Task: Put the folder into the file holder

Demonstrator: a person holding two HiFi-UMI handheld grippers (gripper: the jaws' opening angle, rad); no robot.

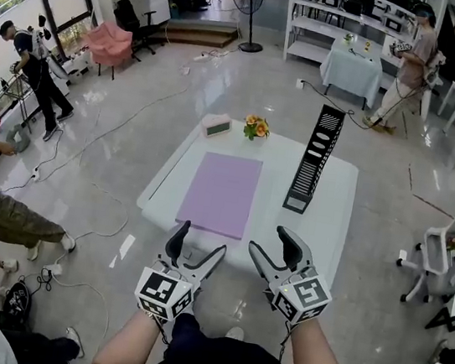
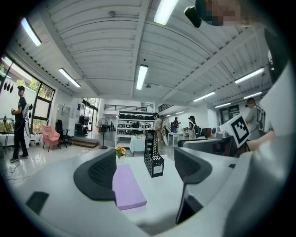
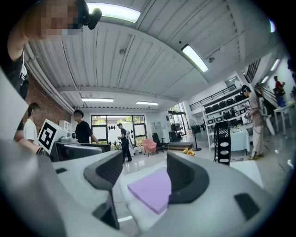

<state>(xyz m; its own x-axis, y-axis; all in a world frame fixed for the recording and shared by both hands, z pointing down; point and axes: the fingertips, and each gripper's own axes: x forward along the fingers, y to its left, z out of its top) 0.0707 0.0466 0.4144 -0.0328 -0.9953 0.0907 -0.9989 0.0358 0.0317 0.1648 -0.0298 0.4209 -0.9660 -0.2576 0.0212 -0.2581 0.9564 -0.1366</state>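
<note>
**Desk with folder and file holder, two hand-held tools at the near edge**

- Left tool (image 1: 202,241): held level at the near edge of the desk. Its jaws are spread wide and nothing is gripped. Its own view shows the folder and the holder ahead, beyond the pads.
- Right tool (image 1: 271,241): beside the left one and also level. Its jaws are released and wide, with nothing between the pads. A cube with square markers sits at the back of each tool.
- Flat lilac rectangular folder (image 1: 221,193): lies flat on the white square desk (image 1: 323,225), left of centre. It is outside the holder and touched by neither tool.
- Black perforated upright file holder (image 1: 314,158): stands on the desk to the right of the folder, apart from it.
- Small bunch of orange and yellow flowers (image 1: 256,126): at the far edge of the desk.
- Small pale box with a dark face (image 1: 217,127): just left of the flowers.
</note>
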